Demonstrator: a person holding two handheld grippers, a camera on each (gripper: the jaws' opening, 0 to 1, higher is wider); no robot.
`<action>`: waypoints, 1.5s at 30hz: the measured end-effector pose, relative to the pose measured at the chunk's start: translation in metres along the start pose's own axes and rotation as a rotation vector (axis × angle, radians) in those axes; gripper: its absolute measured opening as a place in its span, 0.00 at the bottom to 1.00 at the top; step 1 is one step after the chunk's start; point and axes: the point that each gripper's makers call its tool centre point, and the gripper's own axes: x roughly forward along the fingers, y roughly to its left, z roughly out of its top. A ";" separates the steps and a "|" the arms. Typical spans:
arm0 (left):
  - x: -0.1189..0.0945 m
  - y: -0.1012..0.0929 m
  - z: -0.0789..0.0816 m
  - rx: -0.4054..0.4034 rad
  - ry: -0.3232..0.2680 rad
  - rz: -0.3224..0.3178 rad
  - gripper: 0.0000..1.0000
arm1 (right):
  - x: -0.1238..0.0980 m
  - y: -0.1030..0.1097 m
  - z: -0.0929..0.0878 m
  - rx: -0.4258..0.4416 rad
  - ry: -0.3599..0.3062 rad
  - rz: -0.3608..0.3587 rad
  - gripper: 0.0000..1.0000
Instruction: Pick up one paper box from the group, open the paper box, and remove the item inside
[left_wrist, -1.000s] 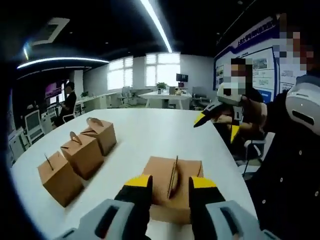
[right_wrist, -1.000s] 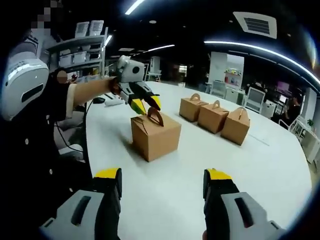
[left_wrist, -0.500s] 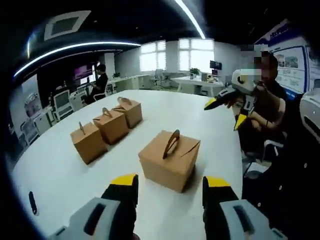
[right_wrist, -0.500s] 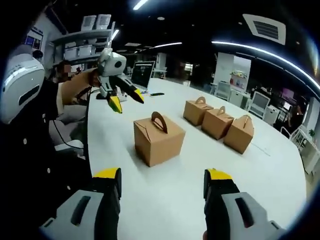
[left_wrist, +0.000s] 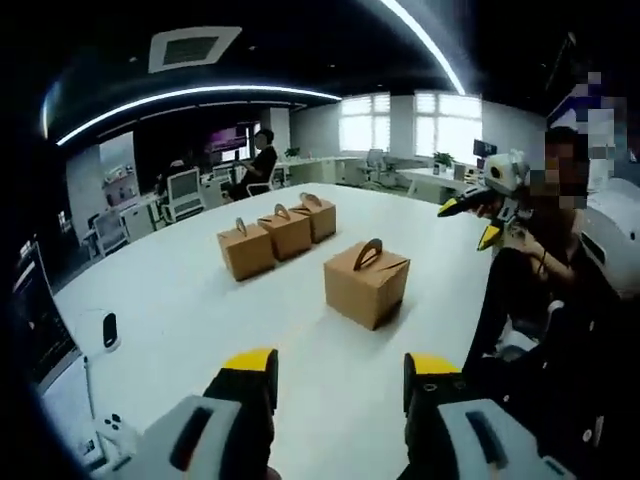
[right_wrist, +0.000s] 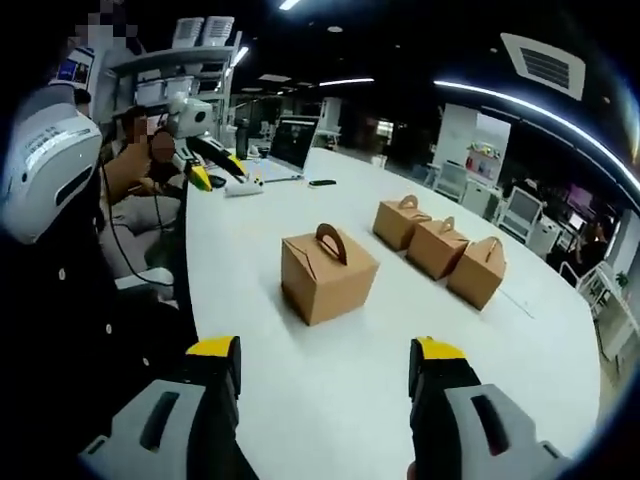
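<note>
Both hands have drawn back from the lone paper box (left_wrist: 366, 283), standing closed on the white table (left_wrist: 200, 330) apart from its three companions (left_wrist: 277, 232), leaving left gripper (left_wrist: 338, 372) and right gripper (right_wrist: 327, 360) spread wide, empty, opening still undone.

Both views face across the table (left_wrist: 180, 300), from opposite sides, sharing the lone box (left_wrist: 366, 284)

left hand-held gripper (left_wrist: 340, 375) let go of paper box (left_wrist: 366, 283), pulled back, jaws apart, box standing alone
</note>
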 end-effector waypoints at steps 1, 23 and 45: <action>-0.002 0.000 -0.002 0.002 0.003 0.004 0.52 | 0.000 0.000 0.000 0.001 0.000 0.000 0.68; 0.024 -0.006 0.003 -0.006 -0.011 -0.046 0.54 | 0.006 0.005 0.007 -0.013 0.009 -0.004 0.68; 0.146 -0.011 0.051 0.332 -0.093 -0.334 0.81 | 0.031 0.019 0.009 -0.008 0.041 0.019 0.67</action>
